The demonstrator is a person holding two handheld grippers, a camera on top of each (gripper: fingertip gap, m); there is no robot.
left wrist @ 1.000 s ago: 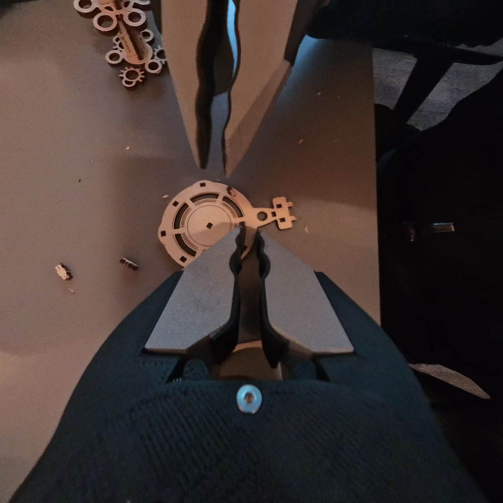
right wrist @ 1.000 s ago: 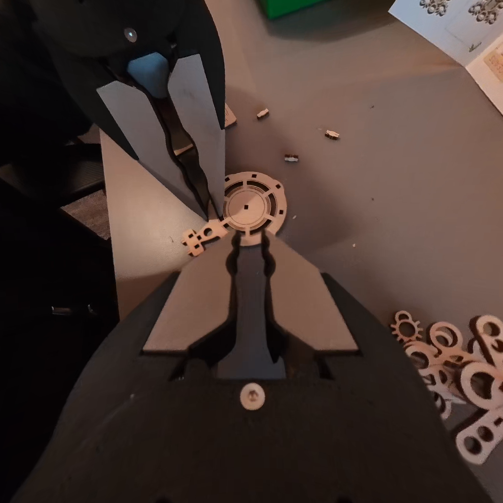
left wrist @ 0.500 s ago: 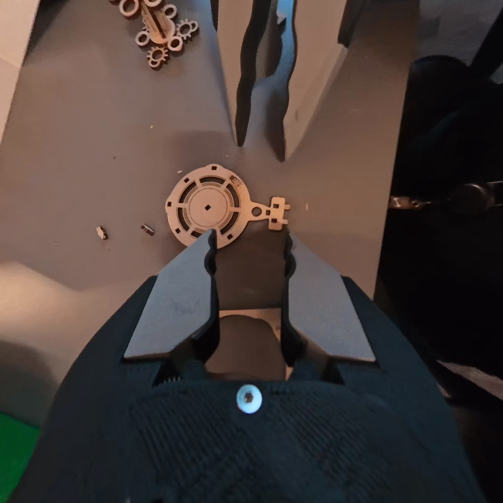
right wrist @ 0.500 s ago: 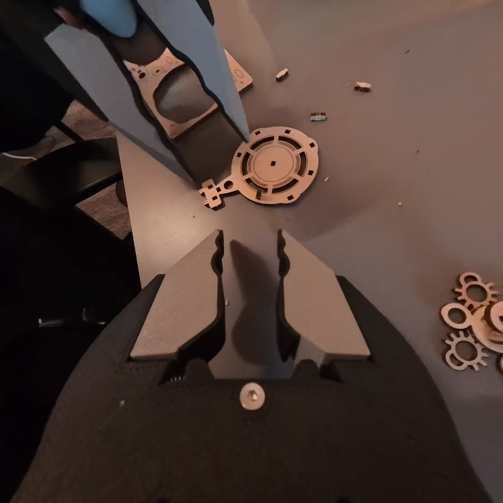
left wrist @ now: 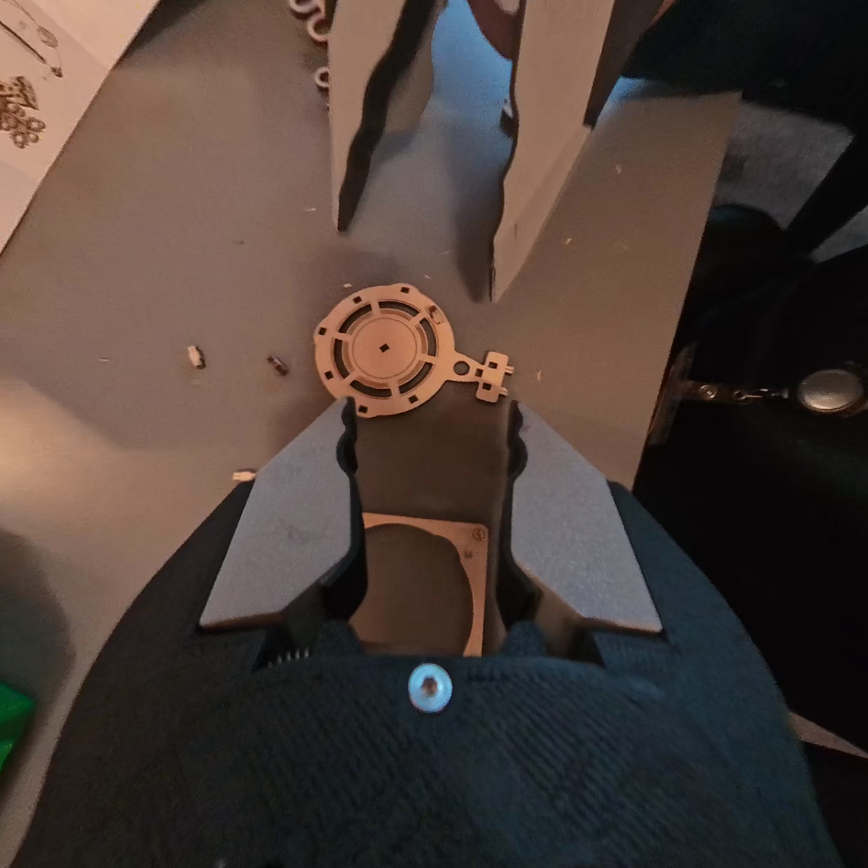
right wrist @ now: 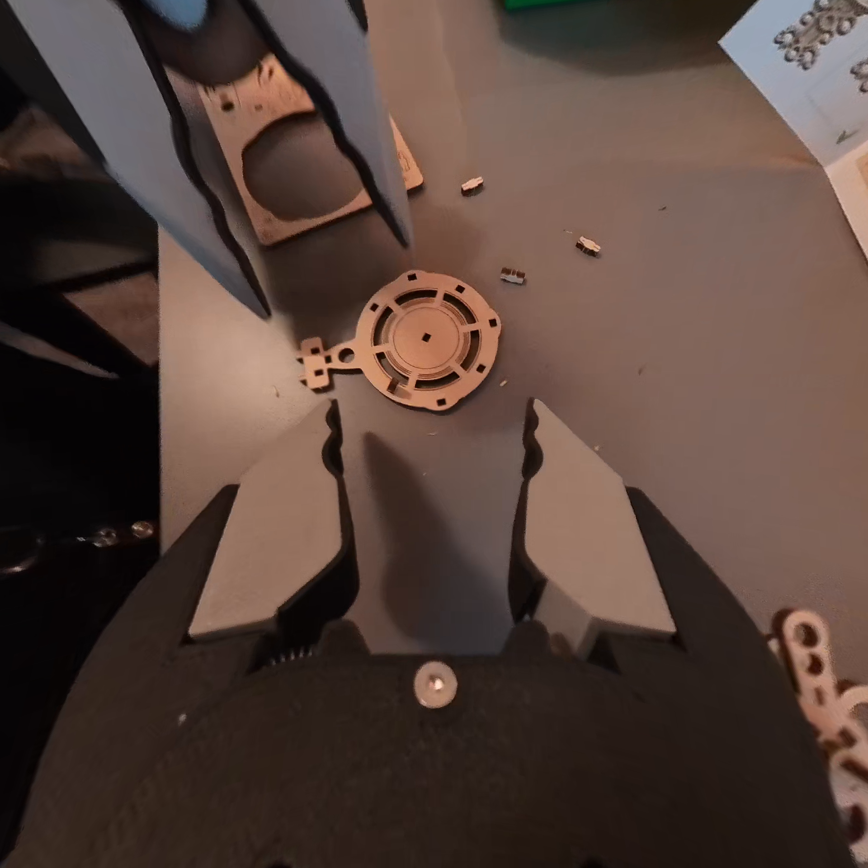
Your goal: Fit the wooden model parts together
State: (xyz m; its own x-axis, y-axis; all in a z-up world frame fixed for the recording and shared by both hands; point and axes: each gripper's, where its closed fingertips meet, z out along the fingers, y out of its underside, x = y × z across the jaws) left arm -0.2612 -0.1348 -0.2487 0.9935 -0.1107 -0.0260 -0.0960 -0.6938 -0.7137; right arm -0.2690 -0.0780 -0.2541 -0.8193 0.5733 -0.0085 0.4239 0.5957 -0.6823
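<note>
A round wooden disc (left wrist: pixel 383 350) with a short notched handle lies flat on the grey table (left wrist: pixel 188 235). It also shows in the right wrist view (right wrist: pixel 425 338). My left gripper (left wrist: pixel 431 413) is open and empty, with its tips just short of the disc's near edge. My right gripper (right wrist: pixel 433 408) is open and empty, a little short of the disc on the opposite side. Each gripper shows across the disc in the other's view: the right one (left wrist: pixel 413 258) and the left one (right wrist: pixel 333 277). A wooden sheet with a round cutout (left wrist: pixel 472 563) lies under the left gripper and shows in the right wrist view (right wrist: pixel 277 101).
Small wooden bits (right wrist: pixel 512 275) (right wrist: pixel 588 245) (right wrist: pixel 471 185) lie near the disc. A pile of wooden ring and gear parts (right wrist: pixel 808 657) sits beside the right gripper. A printed paper sheet (left wrist: pixel 28 94) and a green object (left wrist: pixel 9 718) lie off to the side. The table edge (left wrist: pixel 657 375) is close to the disc's handle. The round wooden disc (left wrist: pixel 383 350) is about 4 centimeters from both grippers' fingertips. It turns up in the right wrist view (right wrist: pixel 427 335) as well.
Both grippers were nearly closed at the disc's rim. They have opened wide and drawn back from it. The disc stays flat on the table.
</note>
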